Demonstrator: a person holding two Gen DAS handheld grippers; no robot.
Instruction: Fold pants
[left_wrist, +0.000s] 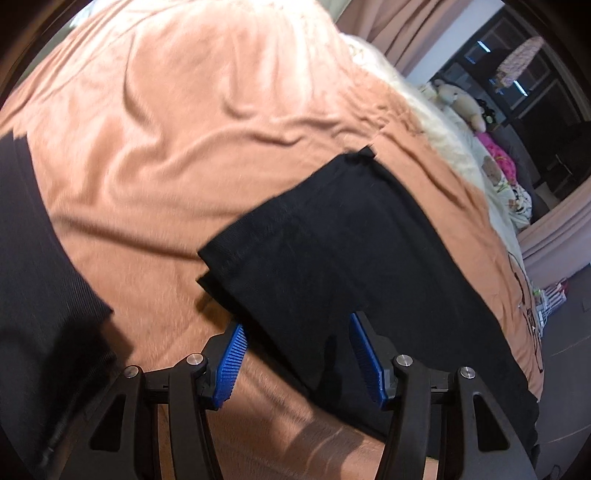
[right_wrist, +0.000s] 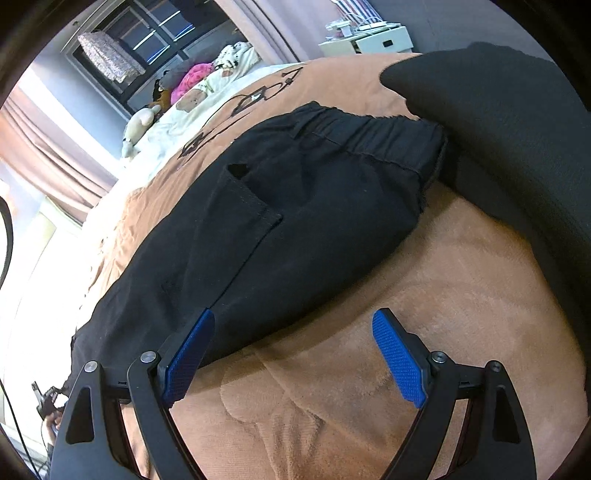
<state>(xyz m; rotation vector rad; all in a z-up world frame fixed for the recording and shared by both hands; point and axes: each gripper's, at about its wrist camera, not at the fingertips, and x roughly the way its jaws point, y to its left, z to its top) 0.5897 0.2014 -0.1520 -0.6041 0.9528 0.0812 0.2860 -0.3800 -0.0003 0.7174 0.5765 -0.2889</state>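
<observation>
Black pants lie on the bed between our two claws.

The bed (left_wrist: 166, 129), under a peach blanket, fills both views. Our left view shows the pants (left_wrist: 351, 251) at the folded leg end; our right view alone shows their waistband (right_wrist: 369, 136) and pocket (right_wrist: 251, 199). The left claw (left_wrist: 295, 332) straddles the cloth edge, its jaws apart and not pinching. The right claw (right_wrist: 295, 332) gapes wide, its left pad at the pants' edge, gripping nothing. A dark sleeve (right_wrist: 517, 129) overlaps the waistband.

Pants (right_wrist: 295, 206) lie on blanket (right_wrist: 443, 332), toys (right_wrist: 140, 122) behind
</observation>
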